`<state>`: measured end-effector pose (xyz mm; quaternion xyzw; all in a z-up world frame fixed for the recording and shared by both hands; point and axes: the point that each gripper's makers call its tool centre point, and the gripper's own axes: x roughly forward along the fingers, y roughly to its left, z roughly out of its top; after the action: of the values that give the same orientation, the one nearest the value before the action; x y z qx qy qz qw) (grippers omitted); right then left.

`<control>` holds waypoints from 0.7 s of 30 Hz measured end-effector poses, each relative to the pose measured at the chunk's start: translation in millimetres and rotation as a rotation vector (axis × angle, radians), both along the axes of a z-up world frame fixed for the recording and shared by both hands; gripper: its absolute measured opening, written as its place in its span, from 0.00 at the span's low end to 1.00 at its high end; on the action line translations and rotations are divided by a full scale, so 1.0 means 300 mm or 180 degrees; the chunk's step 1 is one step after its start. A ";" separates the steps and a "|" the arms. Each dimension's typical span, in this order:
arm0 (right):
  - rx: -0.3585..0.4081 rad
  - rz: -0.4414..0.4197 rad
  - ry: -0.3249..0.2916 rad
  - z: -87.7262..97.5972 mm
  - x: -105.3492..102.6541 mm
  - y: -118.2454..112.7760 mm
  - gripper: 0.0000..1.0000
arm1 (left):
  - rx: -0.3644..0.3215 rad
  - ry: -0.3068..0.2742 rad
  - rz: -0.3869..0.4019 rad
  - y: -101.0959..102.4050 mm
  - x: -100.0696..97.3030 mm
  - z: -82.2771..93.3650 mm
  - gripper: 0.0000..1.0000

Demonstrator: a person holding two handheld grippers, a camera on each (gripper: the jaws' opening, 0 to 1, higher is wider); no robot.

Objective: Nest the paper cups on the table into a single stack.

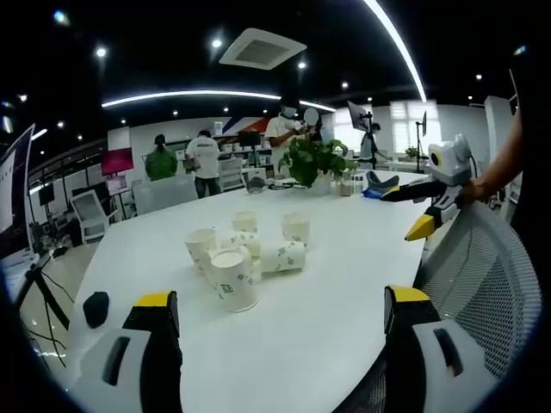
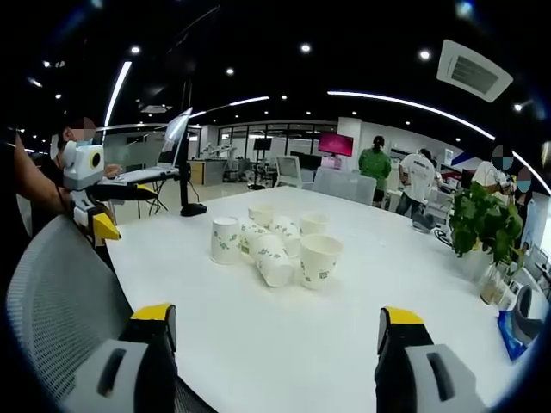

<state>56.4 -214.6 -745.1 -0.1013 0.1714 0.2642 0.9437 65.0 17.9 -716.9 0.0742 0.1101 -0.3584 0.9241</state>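
Several white paper cups with green print cluster mid-table. In the left gripper view the nearest cup (image 1: 234, 277) stands upright, another cup (image 1: 282, 256) lies on its side, and more stand behind. My left gripper (image 1: 280, 303) is open, well short of them, with nothing between its jaws. The right gripper (image 1: 430, 202) reaches in from the right, held over the table edge. In the right gripper view an upright cup (image 2: 320, 260) is nearest, a tipped cup (image 2: 274, 262) lies beside it, and one cup (image 2: 225, 239) stands at the left. My right gripper (image 2: 275, 317) is open and empty. The left gripper (image 2: 90, 200) shows at the far left.
A grey mesh chair back (image 1: 482, 275) (image 2: 60, 301) stands against the near table edge. A potted plant (image 1: 314, 159) (image 2: 486, 219) sits at the table's far end, a small black object (image 1: 95, 308) near a corner. Several people stand beyond the white table (image 1: 344, 327).
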 end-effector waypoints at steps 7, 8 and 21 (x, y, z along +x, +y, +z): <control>-0.0008 0.0007 -0.0013 0.002 -0.001 0.001 0.98 | 0.0006 0.0001 0.0010 -0.003 -0.001 0.004 0.99; -0.0007 0.0005 -0.0015 0.003 0.000 0.001 0.98 | 0.0007 -0.0002 0.0010 -0.003 -0.001 0.005 0.99; 0.0029 -0.0012 -0.0028 0.014 0.004 -0.003 0.97 | 0.0010 -0.0021 -0.0006 0.000 0.002 0.005 0.99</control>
<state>57.8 -215.6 -740.8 -0.0978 0.1662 0.2628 0.9454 65.6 18.0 -715.6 0.0770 0.1075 -0.3589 0.9240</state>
